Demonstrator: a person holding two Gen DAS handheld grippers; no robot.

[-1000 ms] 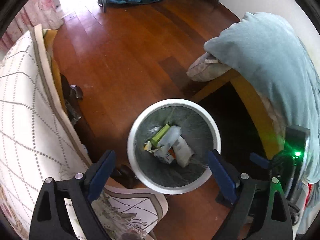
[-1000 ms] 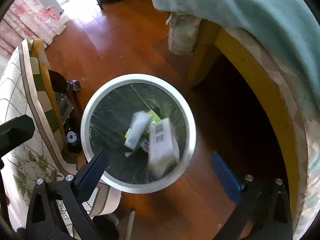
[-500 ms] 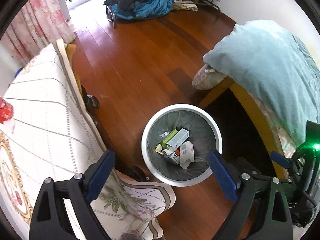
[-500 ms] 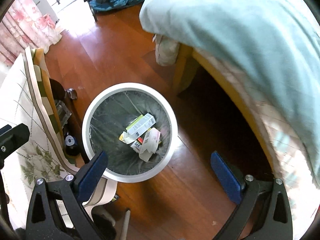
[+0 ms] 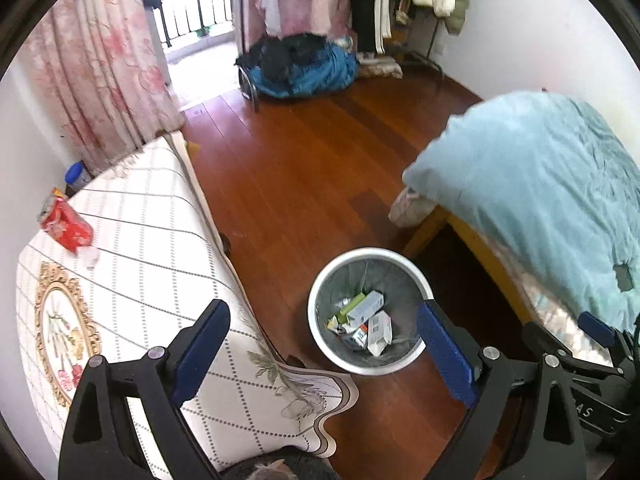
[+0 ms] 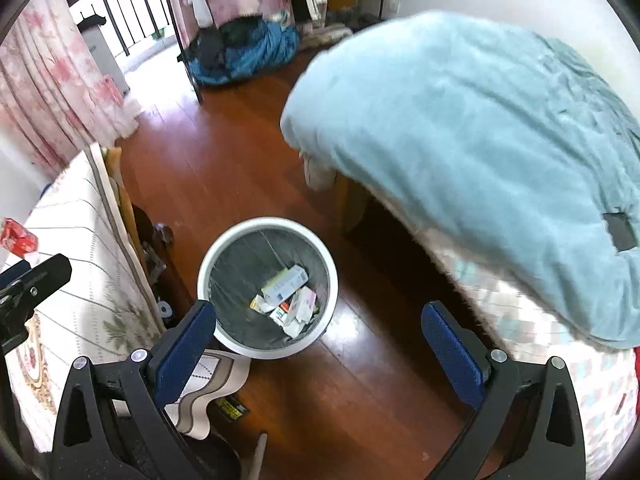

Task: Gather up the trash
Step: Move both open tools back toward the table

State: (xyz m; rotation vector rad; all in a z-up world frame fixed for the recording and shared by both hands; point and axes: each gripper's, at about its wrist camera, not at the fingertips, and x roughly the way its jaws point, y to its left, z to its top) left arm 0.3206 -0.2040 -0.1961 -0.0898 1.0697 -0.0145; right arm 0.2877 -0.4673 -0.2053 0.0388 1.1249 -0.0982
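Trash (image 5: pixel 362 320): small cartons and crumpled wrappers, heaped at bottom of round white bin (image 5: pixel 316 332) on wooden floor (image 5: pixel 312 168), between cloth-covered table (image 5: pixel 132 248) and bed (image 5: pixel 532 200). Printing too small to read. Left gripper (image 5: pixel 322 348) and right gripper (image 6: pixel 320 340) above, both spread wide, empty. Farther off, red can (image 5: pixel 66 224) lying on table, blurred.

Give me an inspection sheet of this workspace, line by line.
Surface: patterned tablecloth on the table, wooden floor.
Job's things: white bin on the floor, holding boxes and wrappers; red can lying on the cloth.
Clutter: blue bundle by the clothes rack.
Grippers: left gripper open, empty; right gripper open, empty.
Cables: nothing seen.
Surroundings: bed with teal blanket, pink curtain.
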